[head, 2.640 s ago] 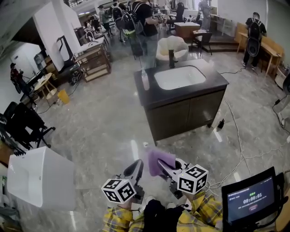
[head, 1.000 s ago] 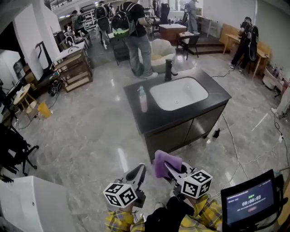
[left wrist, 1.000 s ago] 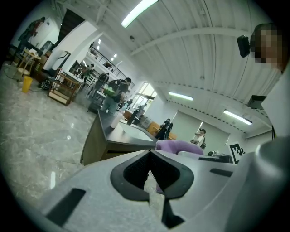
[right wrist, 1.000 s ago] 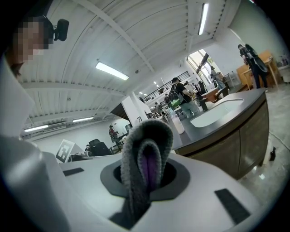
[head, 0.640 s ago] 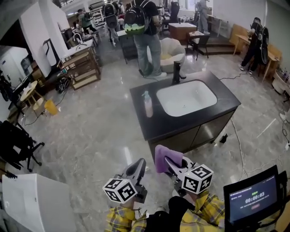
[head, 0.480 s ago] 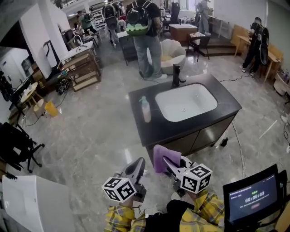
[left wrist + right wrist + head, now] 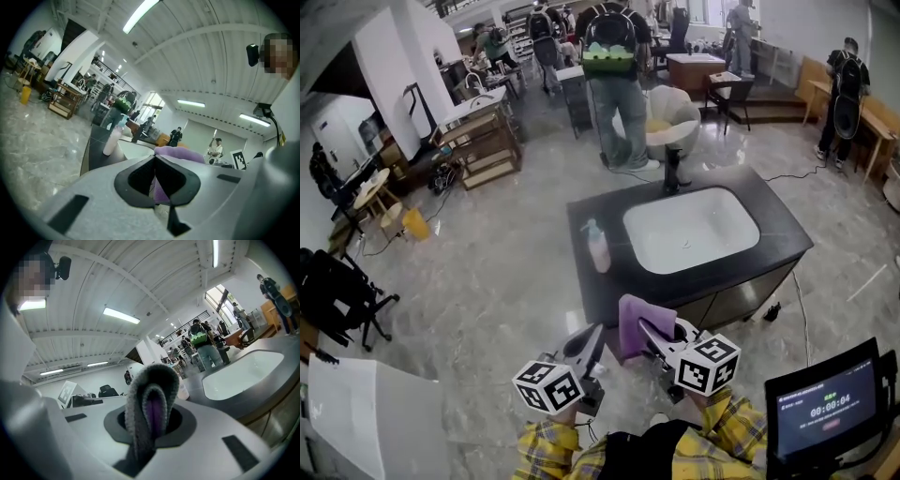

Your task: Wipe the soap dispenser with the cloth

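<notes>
Dark countertop (image 7: 592, 283), white basin (image 7: 689, 230), soap dispenser (image 7: 597, 247) beside it, black faucet (image 7: 674, 172)

I am facing a white sink (image 7: 691, 230) in a dark counter (image 7: 605, 298); a screen (image 7: 828, 411) is glowing at four o'clock.

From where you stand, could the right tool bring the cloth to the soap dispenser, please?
Probably, with a little more reach. The right tool, shut on the cloth, hangs at the near side of the counter, while the soap dispenser stands farther back by its left edge, with nothing in between.
</notes>
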